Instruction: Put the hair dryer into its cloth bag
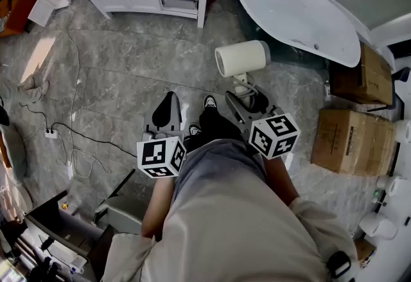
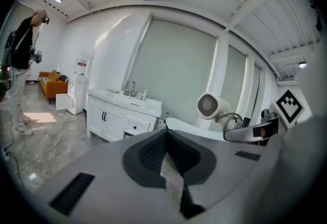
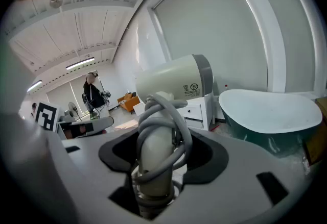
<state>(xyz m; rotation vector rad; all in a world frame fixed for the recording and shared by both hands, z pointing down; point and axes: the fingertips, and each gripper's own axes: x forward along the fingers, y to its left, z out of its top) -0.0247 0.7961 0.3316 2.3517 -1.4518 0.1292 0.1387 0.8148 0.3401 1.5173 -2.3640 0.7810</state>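
hair dryer [image 1: 241, 58] at centre of head view, its handle clamped in right gripper [image 3: 156, 167]. left gripper [image 2: 166, 154] jaws pressed together, empty. cloth bag not in view; bagging apparently not begun.

Person: loose beige top [image 1: 237, 223]; dark trousers [image 1: 217, 125] at its 12 o'clock; black-and-white shoes [image 1: 209, 102]. Left gripper [image 1: 167, 97] and right gripper [image 1: 246, 90]: grey shells, black pads. White marker cubes [image 1: 160, 157], black squares, at 10 and 1 o'clock.

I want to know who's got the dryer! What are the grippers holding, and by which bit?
The right gripper holds the hair dryer by its cord-wrapped handle. The left gripper is shut, empty.
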